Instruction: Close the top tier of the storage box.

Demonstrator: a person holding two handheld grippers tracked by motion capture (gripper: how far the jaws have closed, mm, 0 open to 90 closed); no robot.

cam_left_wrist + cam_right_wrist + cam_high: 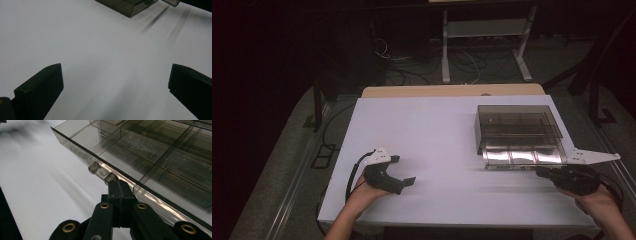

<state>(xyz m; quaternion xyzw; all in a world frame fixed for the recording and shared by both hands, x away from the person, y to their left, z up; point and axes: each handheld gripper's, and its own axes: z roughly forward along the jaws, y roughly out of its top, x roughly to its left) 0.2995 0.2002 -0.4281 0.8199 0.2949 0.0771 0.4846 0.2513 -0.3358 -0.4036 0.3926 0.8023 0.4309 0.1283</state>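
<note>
Box: smoked clear compartment box (518,131) on right half of white counter (432,135), front edge facing person.
Latch: small clear tab (101,172) on box front edge.
Right claw (120,185): jaws fully together, tips at latch, touching box edge.
Left claw (403,171): jaws wide, nothing between, over bare counter, well apart from box.

- White tabletop (427,145), bare across its middle.
- Wooden table edge (422,91) at its far side.
- White metal frame (484,30) beyond, cables (412,70) on the floor.
</note>
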